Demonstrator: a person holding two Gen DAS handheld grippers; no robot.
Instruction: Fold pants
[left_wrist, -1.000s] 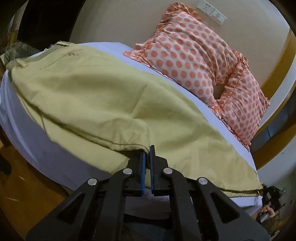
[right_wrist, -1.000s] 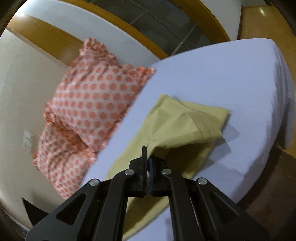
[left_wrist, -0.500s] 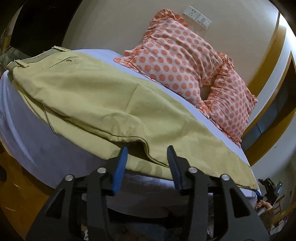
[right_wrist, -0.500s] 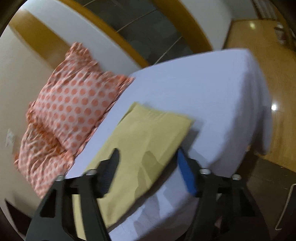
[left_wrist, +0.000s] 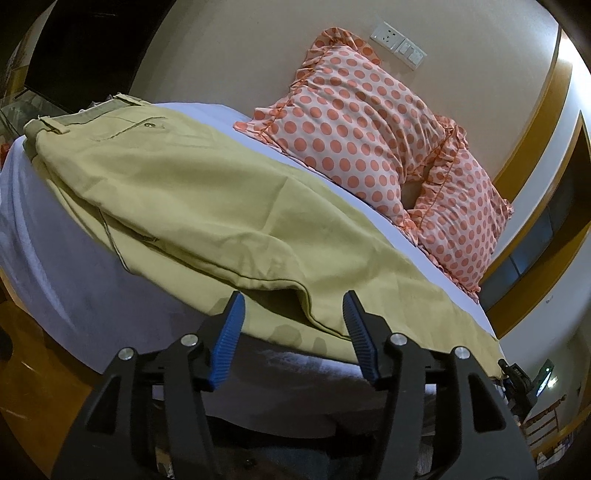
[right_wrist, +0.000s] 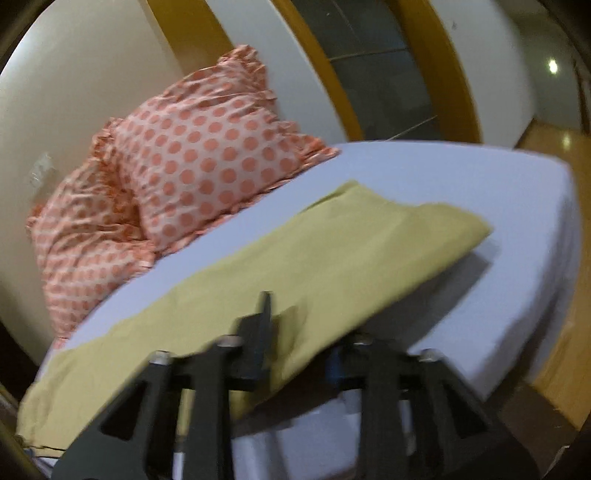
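Observation:
Olive-tan pants lie folded lengthwise on a white bed, waistband at the far left, legs running right. My left gripper is open and empty, just short of the pants' near seam edge. In the right wrist view the leg end of the pants lies flat on the bed. My right gripper is open at the pants' near edge; the view is blurred, one finger is over the cloth, and the other looks partly hidden under the edge.
Two orange polka-dot pillows lean on the wall behind the pants, also in the right wrist view. Wall sockets are above them. Wooden floor lies beyond the bed's right edge.
Both grippers were shut on the pants' edge one second ago. Both have opened and let go, the cloth has dropped flat, and the grippers have drawn back a little.

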